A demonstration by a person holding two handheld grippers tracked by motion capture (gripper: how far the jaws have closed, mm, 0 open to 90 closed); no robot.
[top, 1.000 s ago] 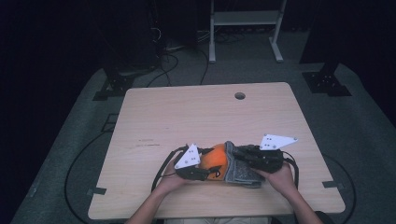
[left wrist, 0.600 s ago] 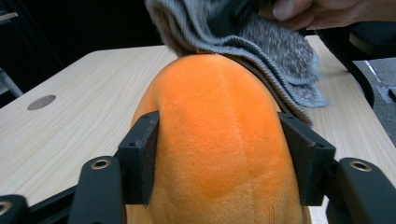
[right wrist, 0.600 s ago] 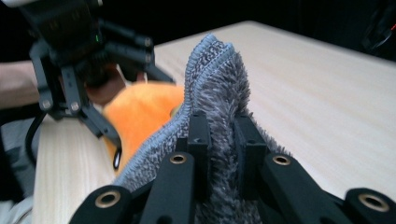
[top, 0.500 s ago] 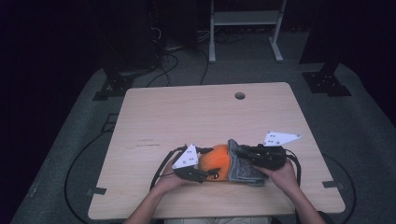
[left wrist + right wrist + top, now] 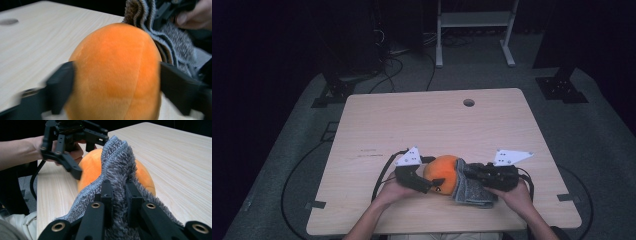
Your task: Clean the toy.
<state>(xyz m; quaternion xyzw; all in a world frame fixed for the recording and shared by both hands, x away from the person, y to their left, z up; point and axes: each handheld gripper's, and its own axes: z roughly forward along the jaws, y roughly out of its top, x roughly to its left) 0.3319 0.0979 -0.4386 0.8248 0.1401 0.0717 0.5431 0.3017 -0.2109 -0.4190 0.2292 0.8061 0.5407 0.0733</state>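
Since the earlier frame, both hand-held grippers have shifted only slightly; the left hand-held gripper (image 5: 432,186) has settled closer against the orange plush ball (image 5: 443,172), and the right hand-held gripper (image 5: 468,175) has stayed at the grey cloth (image 5: 470,187); the ball has stayed at the near middle of the table (image 5: 427,120).

Left hand-held gripper: in the left gripper view its jaws stand spread wide, one on each side of the orange plush ball (image 5: 116,72), touching its flanks; the ball sits between them and is held. In the right gripper view the same gripper (image 5: 75,171) comes in from the upper left, with the person's left hand (image 5: 75,150) behind it.

Right hand-held gripper (image 5: 117,192): its jaws are nearly closed, pinching a raised fold of the grey cloth (image 5: 116,162); the fold stands upright between the jaws and leans against the ball (image 5: 91,168).

Positions: the cloth lies just right of the ball and touches it; its lower part rests on the table beneath the right hand (image 5: 512,195); the left hand (image 5: 392,192) rests on the table near the front edge; the round hole (image 5: 469,102) at the far side of the table is well apart from the work; in the left gripper view the cloth (image 5: 160,35) rises behind the ball.
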